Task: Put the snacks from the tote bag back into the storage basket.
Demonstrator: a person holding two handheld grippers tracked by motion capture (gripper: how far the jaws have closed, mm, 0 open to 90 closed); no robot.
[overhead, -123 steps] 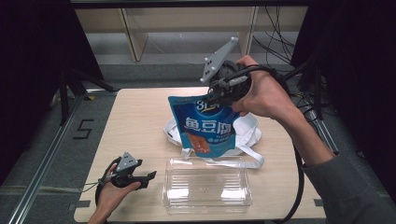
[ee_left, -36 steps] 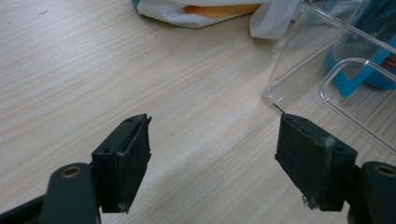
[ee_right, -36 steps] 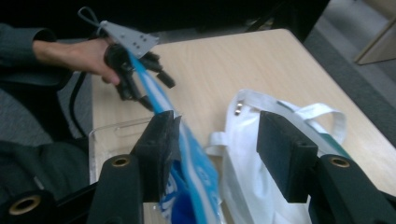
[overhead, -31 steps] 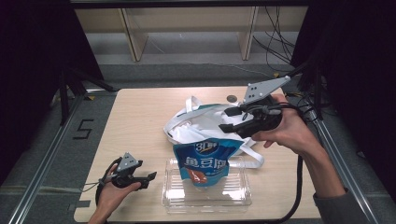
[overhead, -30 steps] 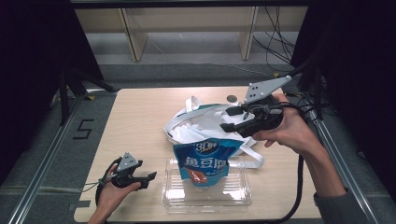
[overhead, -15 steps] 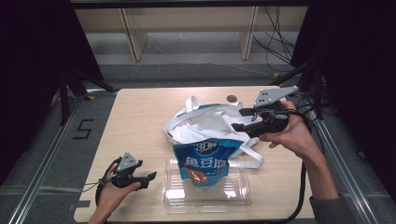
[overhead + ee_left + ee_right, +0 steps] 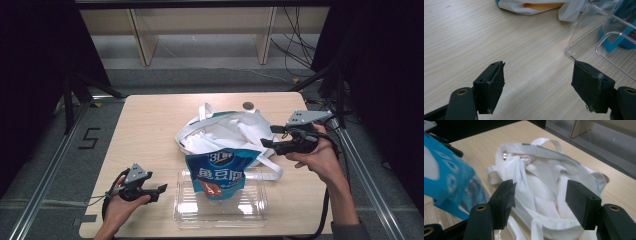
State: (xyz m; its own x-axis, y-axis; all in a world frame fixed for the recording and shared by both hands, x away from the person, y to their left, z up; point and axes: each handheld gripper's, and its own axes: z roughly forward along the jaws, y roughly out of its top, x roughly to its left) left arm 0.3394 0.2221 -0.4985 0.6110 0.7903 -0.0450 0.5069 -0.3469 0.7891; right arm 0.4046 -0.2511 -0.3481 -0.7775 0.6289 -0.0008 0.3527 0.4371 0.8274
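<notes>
1. The blue printed foil snack pouch (image 7: 221,171) stood upright in the clear plastic rectangular tray (image 7: 250,212), near the front edge of the pale wood-grain counter (image 7: 145,130). Its top leaned toward the bag behind it.
2. The white cloth tote bag with white straps (image 7: 227,131) lay crumpled at mid-counter, just behind the tray. One strap (image 7: 267,172) trailed along the tray's right end.
3. The right claw (image 7: 267,137) was held above the counter at the bag's right edge, jaws apart, nothing between them. In the right gripper view the white cloth (image 7: 541,187) sat beyond the open jaws, and the pouch's blue corner (image 7: 446,180) showed at the left.
4. The left claw (image 7: 161,190) rested low at the counter's front left, near the tray's left end but apart from it. Its jaws were spread wide and empty. The left gripper view showed bare counter (image 7: 474,37) between them and the tray's clear corner (image 7: 574,47) ahead on the right.
5. A small round dark disc (image 7: 248,105) lay on the counter behind the bag, near the far edge.
</notes>
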